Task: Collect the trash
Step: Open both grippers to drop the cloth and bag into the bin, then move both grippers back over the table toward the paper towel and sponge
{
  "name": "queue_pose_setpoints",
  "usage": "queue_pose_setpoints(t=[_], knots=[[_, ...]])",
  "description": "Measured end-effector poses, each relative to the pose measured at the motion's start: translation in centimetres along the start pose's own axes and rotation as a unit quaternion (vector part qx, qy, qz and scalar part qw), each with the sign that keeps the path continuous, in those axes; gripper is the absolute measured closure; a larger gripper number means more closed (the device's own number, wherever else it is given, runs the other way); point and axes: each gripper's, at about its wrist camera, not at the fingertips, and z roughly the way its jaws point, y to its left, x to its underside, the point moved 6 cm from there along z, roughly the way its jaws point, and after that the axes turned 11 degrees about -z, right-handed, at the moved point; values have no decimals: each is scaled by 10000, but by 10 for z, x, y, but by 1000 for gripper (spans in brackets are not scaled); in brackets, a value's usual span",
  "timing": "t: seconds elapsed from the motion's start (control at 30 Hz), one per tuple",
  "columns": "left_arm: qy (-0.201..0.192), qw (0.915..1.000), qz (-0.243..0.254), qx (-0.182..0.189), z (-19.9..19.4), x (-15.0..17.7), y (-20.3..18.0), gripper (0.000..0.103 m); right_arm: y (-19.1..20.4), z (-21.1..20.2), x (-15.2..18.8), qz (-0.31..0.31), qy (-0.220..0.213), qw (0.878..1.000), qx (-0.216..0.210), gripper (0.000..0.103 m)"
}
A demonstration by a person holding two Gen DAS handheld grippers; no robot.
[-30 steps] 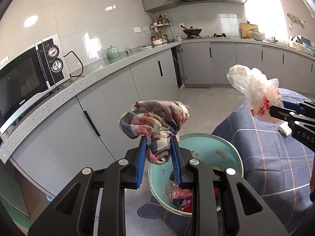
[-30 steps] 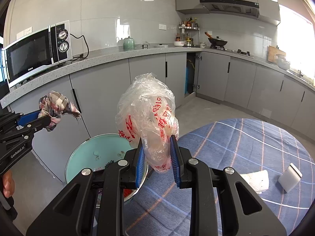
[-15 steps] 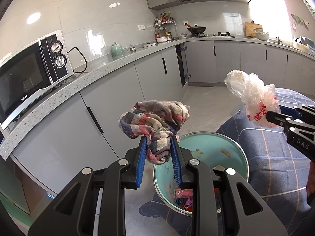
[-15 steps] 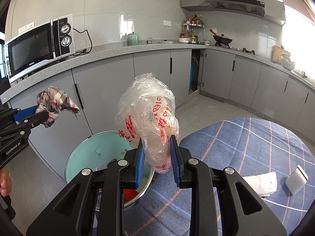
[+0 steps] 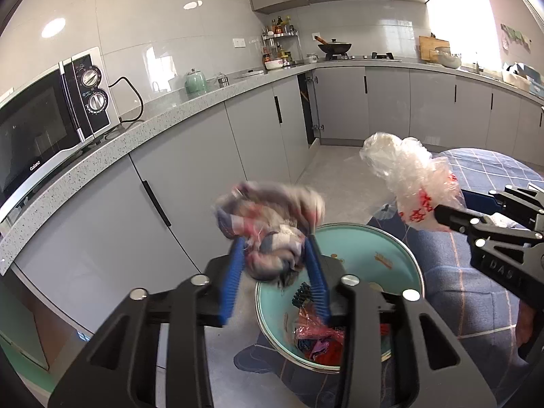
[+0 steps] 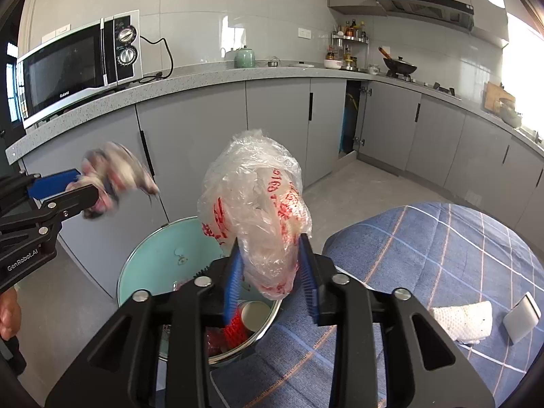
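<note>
Plaid cloth [image 5: 272, 234] motion-blurred; bin [image 5: 360, 241] contents half hidden behind fingers [image 5: 316, 272].

Your window [image 5: 455, 13] blows out top right, ceiling spots glare on tiles, fisheye bends edges, the checked cloth [image 5: 268, 234] is motion-blurred.

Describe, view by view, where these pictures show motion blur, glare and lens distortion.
Left wrist view: plaid rag smeared by motion, window blown out, countertop bowed by the fisheye. Right wrist view: rag blurred too, plastic bag sharp, glare at right edge.
</note>
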Motion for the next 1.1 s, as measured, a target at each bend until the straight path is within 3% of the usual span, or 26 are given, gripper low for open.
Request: queue_pose_setpoints(t=[0.03,0.1,0.47,1.1], knots=[[5,10000,14,6,0,0,0,64,1,3,1,0,44,10000,-57,67],[19,10000,17,8,1,1,-1,53,2,3,3,-12,30,10000,-25,58],[-1,10000,12,-82,3,3,2,39,0,2,11,71,45,10000,-16,52],[4,9999,83,-119,3,6,-1,32,-5,-6,14,130,-32,9999,45,46]])
